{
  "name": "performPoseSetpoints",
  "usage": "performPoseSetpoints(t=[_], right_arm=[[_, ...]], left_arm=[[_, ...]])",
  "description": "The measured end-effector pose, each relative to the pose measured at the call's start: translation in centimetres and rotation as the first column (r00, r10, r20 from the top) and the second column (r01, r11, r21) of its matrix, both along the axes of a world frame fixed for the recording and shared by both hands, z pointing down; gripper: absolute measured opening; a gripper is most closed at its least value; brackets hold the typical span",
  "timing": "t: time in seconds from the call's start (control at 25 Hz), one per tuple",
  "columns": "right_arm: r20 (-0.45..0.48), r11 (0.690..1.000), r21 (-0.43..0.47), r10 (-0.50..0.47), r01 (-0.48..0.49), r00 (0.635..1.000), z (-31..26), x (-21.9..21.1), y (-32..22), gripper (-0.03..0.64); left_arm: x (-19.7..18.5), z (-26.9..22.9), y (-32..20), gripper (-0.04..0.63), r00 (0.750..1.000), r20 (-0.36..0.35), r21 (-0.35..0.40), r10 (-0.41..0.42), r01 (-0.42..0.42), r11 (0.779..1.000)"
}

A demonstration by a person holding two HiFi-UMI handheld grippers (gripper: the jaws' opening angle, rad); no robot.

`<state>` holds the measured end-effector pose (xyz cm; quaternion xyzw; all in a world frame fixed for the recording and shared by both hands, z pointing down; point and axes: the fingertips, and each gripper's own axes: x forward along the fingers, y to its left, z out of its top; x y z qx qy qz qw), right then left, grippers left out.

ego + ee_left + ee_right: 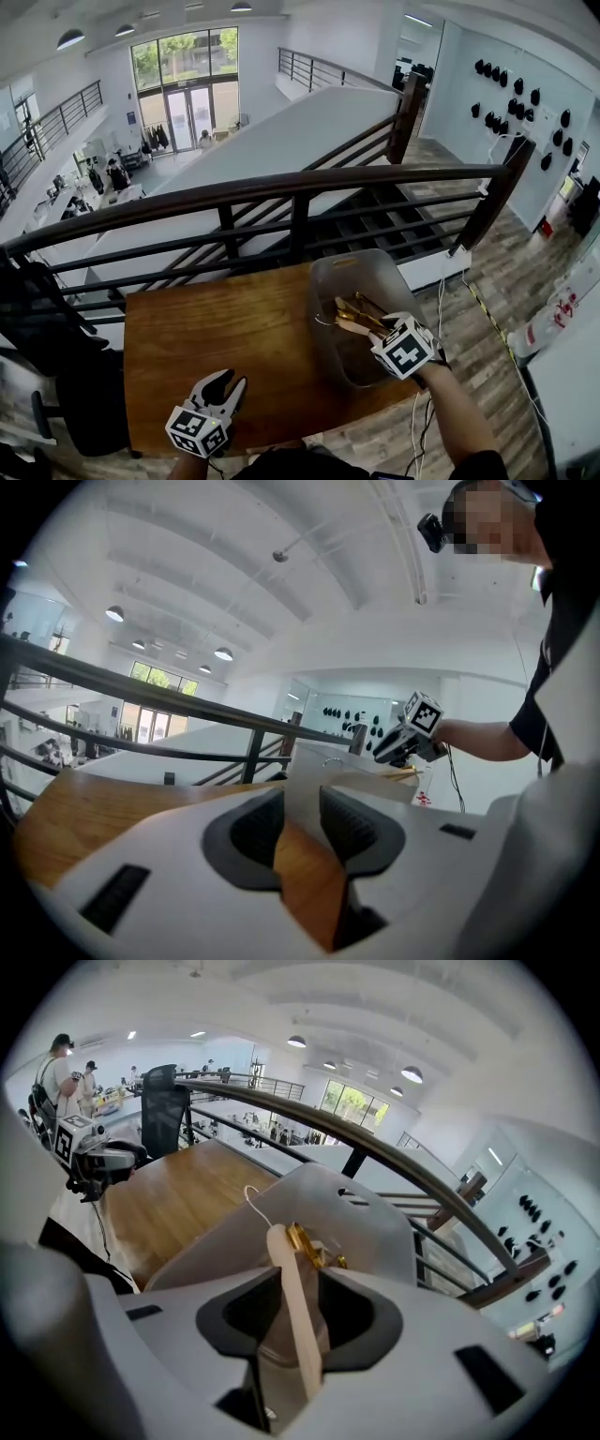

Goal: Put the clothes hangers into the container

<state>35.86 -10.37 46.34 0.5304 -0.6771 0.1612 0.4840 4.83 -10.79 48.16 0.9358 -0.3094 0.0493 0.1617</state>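
Observation:
A translucent grey container [367, 272] stands on the right part of the wooden table [225, 328]. Wooden clothes hangers with gold clips [364, 314] lie in it. My right gripper [349, 317] hangs over the container's near side. In the right gripper view a pale wooden hanger bar [289, 1265] runs between the jaws of the right gripper [300, 1290], which stand slightly wider than the bar; its gold clips [306, 1241] and wire hook point into the container [375, 1232]. My left gripper [231, 382] rests low at the table's front left, open, with only bare wood showing through its gap [302, 803].
A dark metal railing [300, 187] runs just behind the table, with a stairwell and a lower floor beyond. A black chair with dark cloth [37, 309] stands left of the table. The table's front edge is close to my body.

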Motion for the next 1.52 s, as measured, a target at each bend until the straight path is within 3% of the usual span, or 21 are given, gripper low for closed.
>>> performPoseSetpoints(t=[0.28, 0.44, 0.72, 0.88, 1.12, 1.36, 1.52], right_arm=[[-0.024, 0.979, 0.2, -0.032, 0.036, 0.999, -4.2, -3.4, -0.9, 0.067], [0.027, 0.953, 0.301, -0.043, 0.033, 0.999, -5.8, -6.0, -0.9, 0.026], [0.184, 0.864, 0.501, -0.166, 0.053, 0.969, -9.0, -12.2, -0.7, -0.005], [0.31, 0.825, 0.565, -0.24, 0.025, 0.92, -9.7, -15.2, -0.3, -0.005], [0.55, 0.795, 0.598, -0.316, -0.101, 0.773, -10.7, -17.6, 2.5, -0.006], [0.524, 0.734, 0.671, -0.373, -0.101, 0.766, -10.6, -17.9, 4.4, -0.006], [0.581, 0.733, 0.663, -0.377, -0.152, 0.721, -9.9, -17.7, 4.2, -0.008]], left_arm=[[0.3, -3.1, -1.0, 0.124, 1.0, -0.006, 0.055, -0.008, 0.008, 0.998], [-0.2, -4.8, -1.3, 0.124, 1.0, -0.009, 0.08, -0.029, 0.03, 0.996], [-2.3, -7.0, -1.8, 0.121, 0.994, -0.048, 0.119, -0.098, 0.103, 0.987], [-3.9, -7.5, -1.6, 0.121, 0.986, -0.064, 0.13, -0.152, 0.159, 0.979], [-7.8, -8.7, -0.4, 0.11, 0.957, -0.087, 0.175, -0.277, 0.289, 0.941], [-10.6, -9.0, 1.2, 0.104, 0.932, -0.118, 0.165, -0.341, 0.357, 0.919], [-11.8, -8.7, 1.7, 0.1, 0.92, -0.109, 0.16, -0.377, 0.39, 0.907]])
